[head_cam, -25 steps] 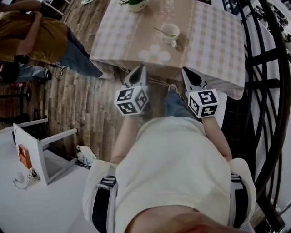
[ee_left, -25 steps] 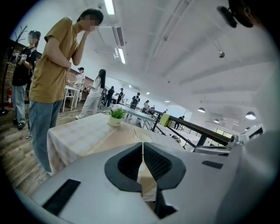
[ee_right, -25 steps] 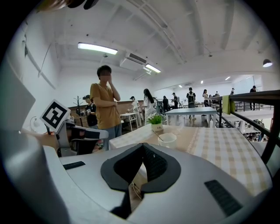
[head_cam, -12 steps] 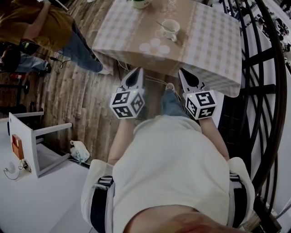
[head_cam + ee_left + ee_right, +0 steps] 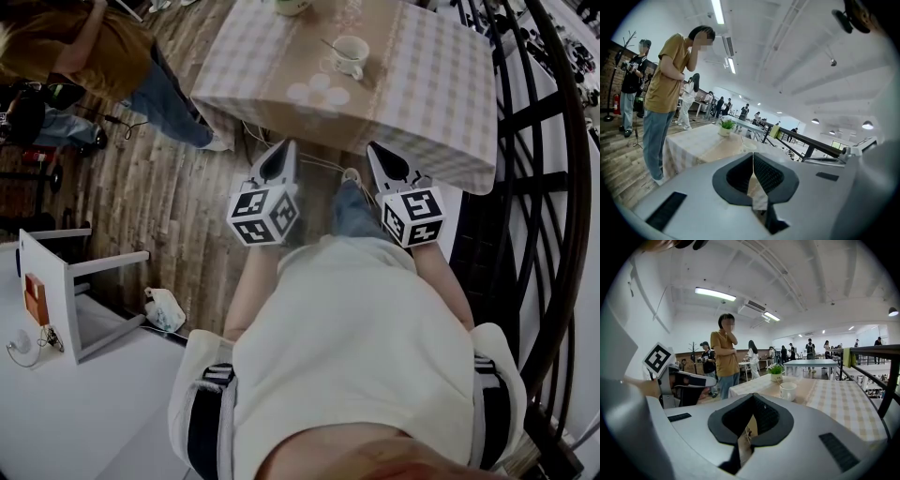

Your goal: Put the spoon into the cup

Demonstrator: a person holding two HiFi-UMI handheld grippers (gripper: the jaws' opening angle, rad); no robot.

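Looking at it from where I'm standing, the job seems pretty much done already. The cup sits on the checked table, and a thin handle that I'd take for the spoon sticks up out of its rim and leans off to one side. Going by the head view, that spoon is in the cup, not lying beside it. The right gripper view shows the same white cup standing upright just beside a little potted plant, though the spoon is too small there to make out properly.

The person with the tools is standing well back from the table, with both held low and close to the body.

The left gripper has its two jaws pressed together. In its own view the dark pads meet in one seam, with nothing caught between them. The right gripper is the same: jaws closed on each other, empty, touching nothing. Neither is anywhere near the cup.

So I'd say nothing's left to do here apart from maybe a check that the spoon stays put. A bystander in a mustard shirt is hanging around past the table's far side.
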